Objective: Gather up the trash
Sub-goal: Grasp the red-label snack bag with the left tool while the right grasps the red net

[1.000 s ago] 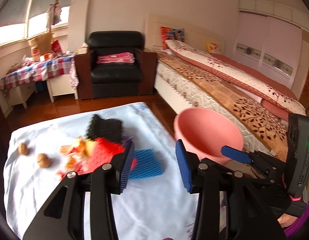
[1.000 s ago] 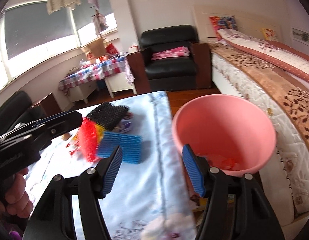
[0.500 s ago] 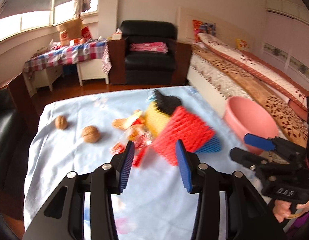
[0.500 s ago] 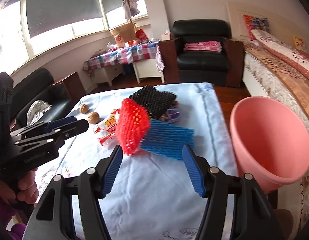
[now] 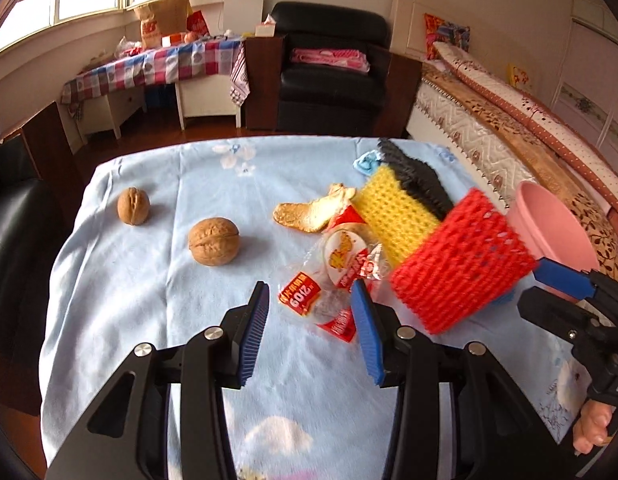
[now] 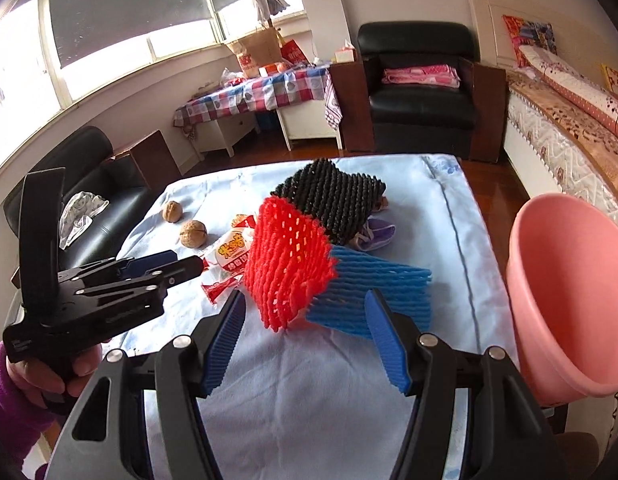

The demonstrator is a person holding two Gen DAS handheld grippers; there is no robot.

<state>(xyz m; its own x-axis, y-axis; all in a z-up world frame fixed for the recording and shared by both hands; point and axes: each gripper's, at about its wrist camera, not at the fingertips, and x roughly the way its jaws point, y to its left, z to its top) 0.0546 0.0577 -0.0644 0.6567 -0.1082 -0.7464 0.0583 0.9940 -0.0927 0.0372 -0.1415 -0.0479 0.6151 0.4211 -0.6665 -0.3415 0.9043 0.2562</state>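
Note:
A pile of trash lies on the light blue tablecloth [image 5: 157, 288]: a red foam net [image 5: 461, 272], a yellow net [image 5: 397, 216], a black net [image 5: 421, 176], snack wrappers [image 5: 341, 264] and a peel [image 5: 309, 212]. My left gripper [image 5: 311, 320] is open, just short of the wrappers. My right gripper [image 6: 305, 332] is open, right before the red net [image 6: 289, 268] and a blue net [image 6: 381, 288]. The pink bin [image 6: 569, 300] stands off the table's right edge.
Two walnuts [image 5: 215, 240] [image 5: 133, 206] lie left of the pile. A black armchair [image 5: 329, 76], a checked side table [image 5: 157, 64] and a bed [image 5: 509, 120] stand beyond the table. A black sofa [image 6: 89, 216] is at the left.
Both grippers swung left from the pink bin toward the trash pile and drew closer to it. Both stayed open and empty.

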